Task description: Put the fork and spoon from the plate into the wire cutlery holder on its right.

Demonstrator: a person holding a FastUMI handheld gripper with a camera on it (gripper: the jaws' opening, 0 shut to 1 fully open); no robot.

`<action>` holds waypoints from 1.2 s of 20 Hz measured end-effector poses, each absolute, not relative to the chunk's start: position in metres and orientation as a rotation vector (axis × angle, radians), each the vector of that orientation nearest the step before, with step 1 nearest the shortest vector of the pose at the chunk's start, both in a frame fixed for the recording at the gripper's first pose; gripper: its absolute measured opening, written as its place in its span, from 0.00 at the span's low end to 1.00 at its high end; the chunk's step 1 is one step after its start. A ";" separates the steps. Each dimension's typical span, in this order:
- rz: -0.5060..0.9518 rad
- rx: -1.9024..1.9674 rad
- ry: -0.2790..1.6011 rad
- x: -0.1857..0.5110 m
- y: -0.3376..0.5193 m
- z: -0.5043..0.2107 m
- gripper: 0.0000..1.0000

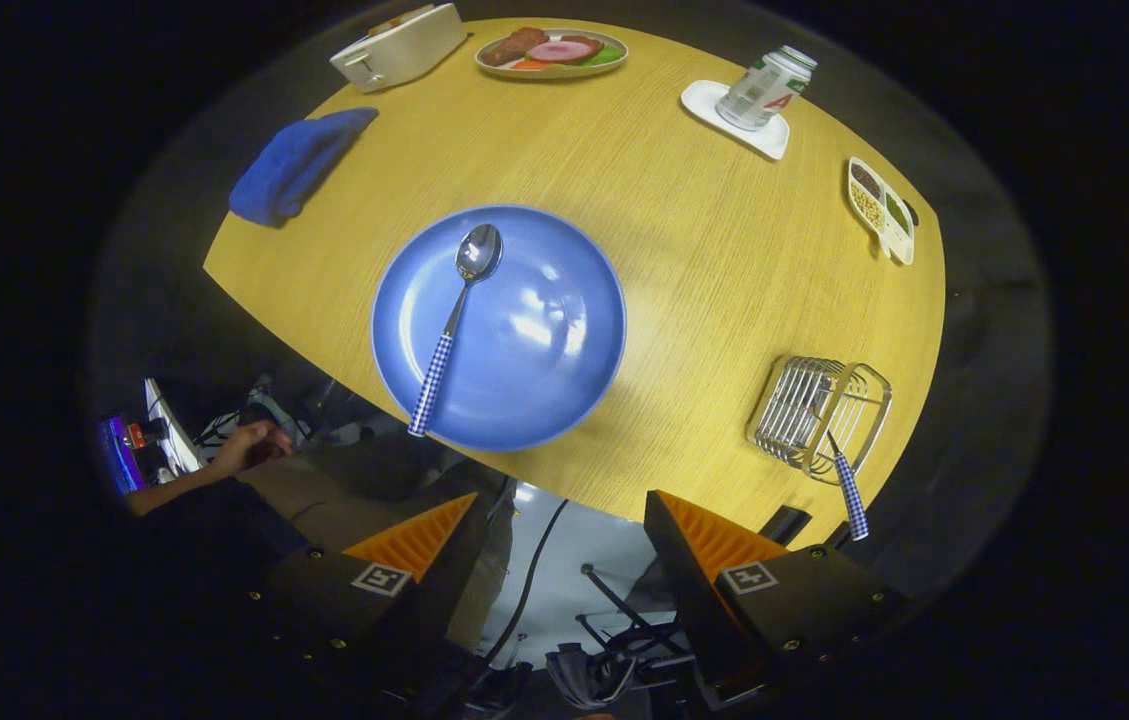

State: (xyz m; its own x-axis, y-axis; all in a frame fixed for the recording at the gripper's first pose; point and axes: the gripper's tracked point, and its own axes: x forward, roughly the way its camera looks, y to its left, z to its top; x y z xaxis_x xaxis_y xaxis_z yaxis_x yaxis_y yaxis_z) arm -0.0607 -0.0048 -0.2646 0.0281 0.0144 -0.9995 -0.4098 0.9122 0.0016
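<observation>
Spoon (454, 325) lying across plate (499, 328), handle overhanging rim for easy pinching; fork (849, 495) already leaning in wire cutlery holder (819, 415). Tool (559, 545) hovering released, grasping nothing, above table (704, 250) edge.

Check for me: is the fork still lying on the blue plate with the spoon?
No, the blue plate holds just the spoon; a checked handle already sticks out of the wire cutlery holder, and the gripper is open.

We see a blue plate (524, 340) ahead of the gripper (564, 530), its spoon (454, 320) handle blue-white checked, yellow wood-grain table (724, 250), blue cloth (296, 165) beyond, silver wire holder (817, 412).
</observation>
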 end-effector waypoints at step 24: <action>0.287 -0.157 1.566 -0.036 0.096 -0.361 0.99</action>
State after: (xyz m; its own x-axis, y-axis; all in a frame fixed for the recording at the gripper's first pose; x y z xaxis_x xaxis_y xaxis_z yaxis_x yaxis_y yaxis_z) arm -0.0360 0.0960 -0.3606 -0.0188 0.0809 -0.9965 -0.2780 0.9570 0.0829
